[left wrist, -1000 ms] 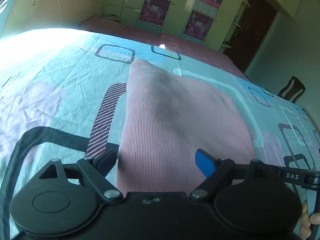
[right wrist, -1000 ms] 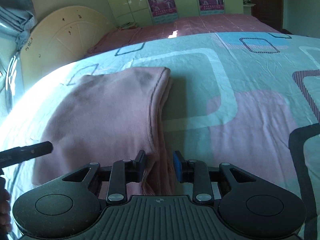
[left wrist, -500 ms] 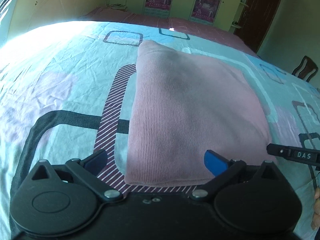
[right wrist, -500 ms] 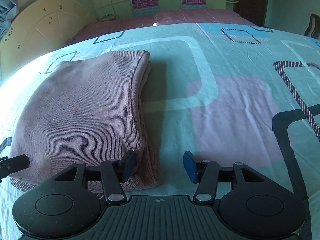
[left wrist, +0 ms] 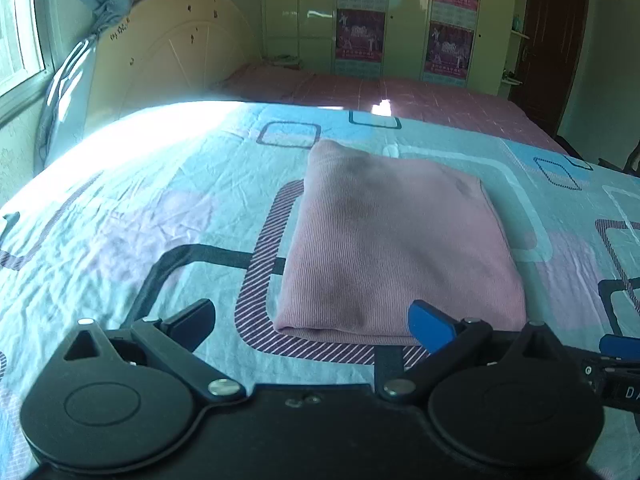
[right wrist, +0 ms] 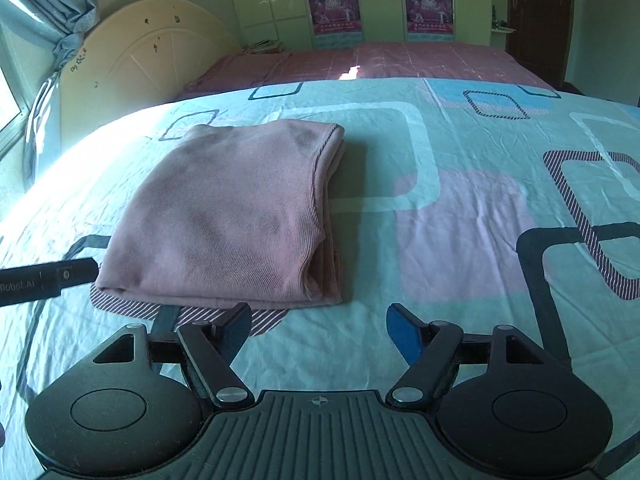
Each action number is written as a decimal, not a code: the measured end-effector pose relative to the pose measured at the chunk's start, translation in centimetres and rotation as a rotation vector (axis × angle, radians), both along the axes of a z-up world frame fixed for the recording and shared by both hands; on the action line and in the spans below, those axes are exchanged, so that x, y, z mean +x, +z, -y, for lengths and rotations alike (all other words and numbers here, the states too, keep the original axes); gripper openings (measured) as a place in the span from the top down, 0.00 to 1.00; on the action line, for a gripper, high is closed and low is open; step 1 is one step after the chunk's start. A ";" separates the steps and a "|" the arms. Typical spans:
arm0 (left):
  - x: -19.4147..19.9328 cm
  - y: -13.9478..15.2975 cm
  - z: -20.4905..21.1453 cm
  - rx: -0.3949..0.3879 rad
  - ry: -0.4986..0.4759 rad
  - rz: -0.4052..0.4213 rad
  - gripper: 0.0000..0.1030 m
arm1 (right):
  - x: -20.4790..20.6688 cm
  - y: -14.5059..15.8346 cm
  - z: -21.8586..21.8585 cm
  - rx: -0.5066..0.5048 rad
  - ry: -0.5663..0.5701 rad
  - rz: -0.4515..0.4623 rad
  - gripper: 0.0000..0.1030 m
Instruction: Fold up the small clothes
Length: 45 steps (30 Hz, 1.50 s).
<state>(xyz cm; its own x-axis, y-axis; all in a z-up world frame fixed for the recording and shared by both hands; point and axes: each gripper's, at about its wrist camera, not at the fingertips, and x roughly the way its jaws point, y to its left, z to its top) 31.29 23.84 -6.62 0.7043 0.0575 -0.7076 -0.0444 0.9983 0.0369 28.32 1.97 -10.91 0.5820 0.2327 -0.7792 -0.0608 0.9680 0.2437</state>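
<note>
Cloth (left wrist: 396, 248), pink and ribbed, lies folded into a neat squarish stack on the bed (left wrist: 168, 216), resting flat on the patterned sheet well in from the edges, its near fold facing both tools. Left tool (left wrist: 312, 322) hangs above the sheet just short of that near fold, jaws spread wide with nothing between them. Right tool (right wrist: 318, 330) hangs off the cloth's near right corner, its jaws opening, only bare sheet between them. Neither tool touches the cloth. Beyond the far edge of the bed stand a headboard (right wrist: 136, 52) and wardrobe doors with posters (left wrist: 362, 38).
</note>
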 end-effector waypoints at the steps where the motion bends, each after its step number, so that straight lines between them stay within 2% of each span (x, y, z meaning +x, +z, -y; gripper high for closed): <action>1: -0.8 0.5 0.4 0.017 -0.005 0.024 0.01 | -0.8 0.3 0.0 0.003 0.012 0.005 0.27; 3: -2.3 1.5 1.1 0.056 -0.023 0.062 0.01 | -2.3 0.7 0.2 0.012 0.032 0.015 0.25; 11: -7.2 3.3 2.7 0.080 -0.002 0.082 0.01 | -8.0 2.9 0.3 -0.001 0.090 0.055 0.24; 14: -9.3 4.2 2.8 0.048 -0.007 0.075 0.01 | -10.7 4.7 0.4 -0.051 0.095 0.102 0.23; 18: -13.0 5.8 2.9 0.017 0.002 0.077 0.01 | -15.1 8.1 0.6 -0.141 0.066 0.218 0.01; 21: -16.1 7.2 3.2 0.041 -0.007 0.093 0.01 | -18.5 11.0 0.9 -0.159 0.043 0.301 0.00; 28: -22.4 10.2 3.5 0.034 -0.025 0.107 0.00 | -24.4 15.4 1.6 -0.086 -0.007 0.359 0.00; 35: -26.1 11.7 2.8 0.013 0.000 0.122 0.00 | -27.6 16.8 1.2 -0.042 -0.030 0.395 0.00; 45: -27.5 11.9 2.5 0.009 0.014 0.139 0.00 | -28.8 16.6 0.9 -0.043 -0.040 0.389 0.00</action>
